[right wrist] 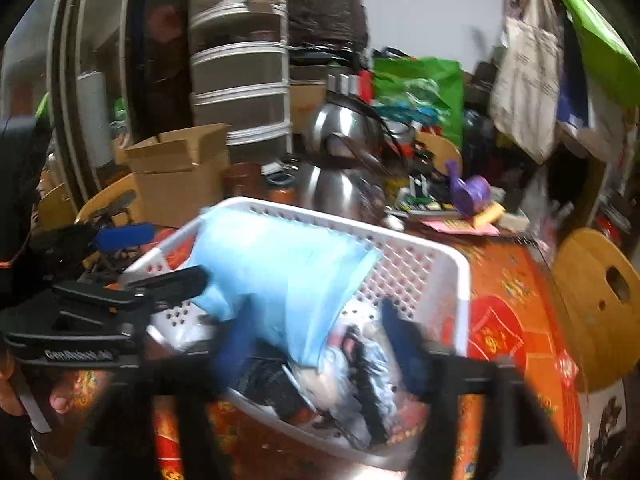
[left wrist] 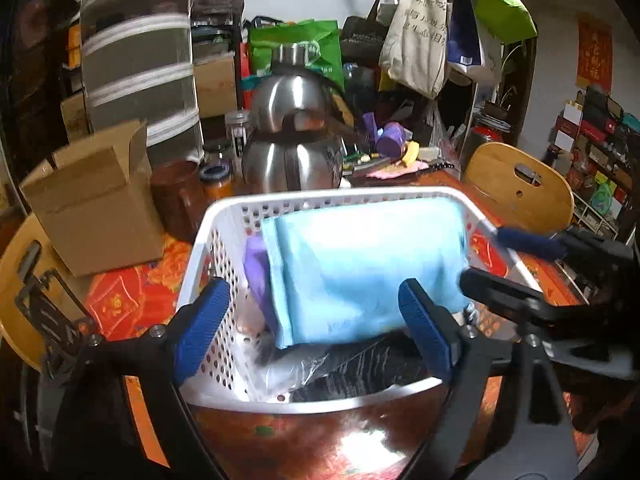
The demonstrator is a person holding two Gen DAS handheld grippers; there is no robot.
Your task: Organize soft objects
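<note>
A white perforated basket (left wrist: 224, 220) (right wrist: 452, 264) stands on the red patterned table. A folded light blue cloth (left wrist: 360, 268) (right wrist: 280, 276) lies on top inside it, over a purple item (left wrist: 256, 276) and dark items in clear plastic (left wrist: 352, 368) (right wrist: 360, 364). My left gripper (left wrist: 316, 328) is open, its blue fingers (left wrist: 202, 328) spread over the basket's near rim, holding nothing. My right gripper (right wrist: 316, 344) is open over the basket's near side, blurred; it also shows in the left wrist view (left wrist: 504, 260) at the basket's right rim.
Behind the basket stand stacked steel kettles (left wrist: 292, 132), an open cardboard box (left wrist: 96, 196), jars (left wrist: 216, 180) and a purple toy (left wrist: 388, 140). Wooden chair backs (left wrist: 520, 184) (right wrist: 596, 308) flank the table. Bags (left wrist: 420, 40) hang at the back right.
</note>
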